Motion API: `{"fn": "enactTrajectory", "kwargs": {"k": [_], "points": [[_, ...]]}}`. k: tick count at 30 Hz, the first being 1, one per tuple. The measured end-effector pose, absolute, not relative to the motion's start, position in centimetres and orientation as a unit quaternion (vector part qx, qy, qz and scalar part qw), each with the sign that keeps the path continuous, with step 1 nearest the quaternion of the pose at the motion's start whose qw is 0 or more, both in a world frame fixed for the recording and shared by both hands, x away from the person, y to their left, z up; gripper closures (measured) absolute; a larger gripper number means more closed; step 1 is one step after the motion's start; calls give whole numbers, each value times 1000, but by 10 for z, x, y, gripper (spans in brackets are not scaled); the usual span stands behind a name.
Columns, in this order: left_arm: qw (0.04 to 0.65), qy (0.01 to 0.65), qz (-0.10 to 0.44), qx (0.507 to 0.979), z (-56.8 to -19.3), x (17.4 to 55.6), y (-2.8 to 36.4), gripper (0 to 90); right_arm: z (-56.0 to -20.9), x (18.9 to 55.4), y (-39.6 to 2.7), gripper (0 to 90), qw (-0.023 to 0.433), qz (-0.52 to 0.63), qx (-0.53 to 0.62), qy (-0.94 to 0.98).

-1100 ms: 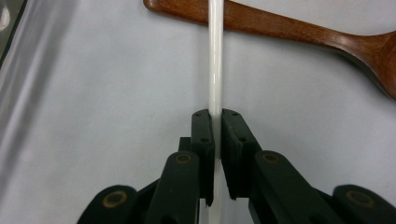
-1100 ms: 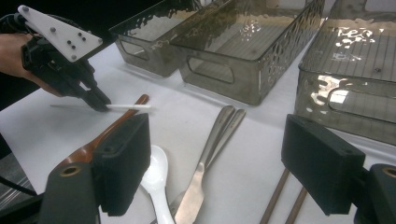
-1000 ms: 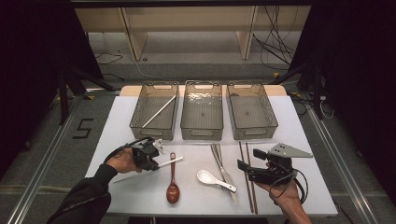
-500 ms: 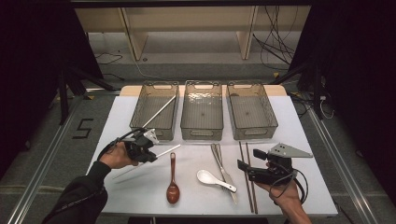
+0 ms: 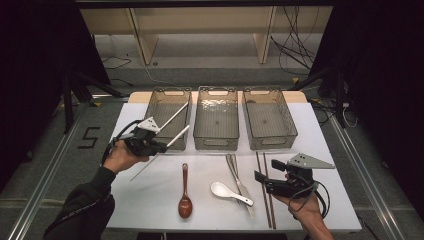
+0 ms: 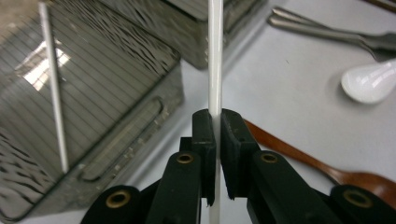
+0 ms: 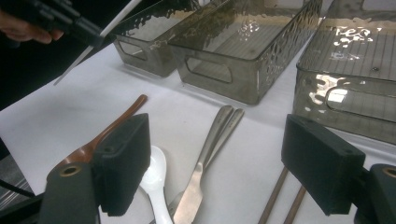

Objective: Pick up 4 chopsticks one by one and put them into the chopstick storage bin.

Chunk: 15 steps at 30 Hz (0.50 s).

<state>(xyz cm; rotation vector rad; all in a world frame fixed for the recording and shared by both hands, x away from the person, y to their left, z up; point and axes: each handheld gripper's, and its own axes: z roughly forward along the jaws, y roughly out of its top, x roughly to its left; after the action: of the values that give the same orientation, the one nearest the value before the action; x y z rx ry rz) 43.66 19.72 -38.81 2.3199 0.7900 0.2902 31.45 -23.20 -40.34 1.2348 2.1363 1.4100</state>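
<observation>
One white chopstick (image 6: 215, 56) is now riding clear of the table (image 5: 150, 200), clamped between the pads of the left gripper (image 5: 161, 147), which is grasping it near its middle; a second ago it was lying flat. Its far end is pointing toward the left bin (image 5: 169, 120), where a matching chopstick (image 5: 173, 115) is already leaning, so dropping it in looks next. Meanwhile the right gripper (image 7: 215, 163) is waiting with jaws spread wide and empty, above the white spoon (image 7: 154, 179) and knife (image 7: 201, 177).
</observation>
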Motion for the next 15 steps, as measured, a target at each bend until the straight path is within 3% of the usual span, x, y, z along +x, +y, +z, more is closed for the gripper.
{"fn": "enactTrajectory", "kwargs": {"k": [15], "points": [[381, 334, 186, 842, -351, 481, 200, 844, -404, 315, -233, 248, 147, 491, 432, 742]]}}
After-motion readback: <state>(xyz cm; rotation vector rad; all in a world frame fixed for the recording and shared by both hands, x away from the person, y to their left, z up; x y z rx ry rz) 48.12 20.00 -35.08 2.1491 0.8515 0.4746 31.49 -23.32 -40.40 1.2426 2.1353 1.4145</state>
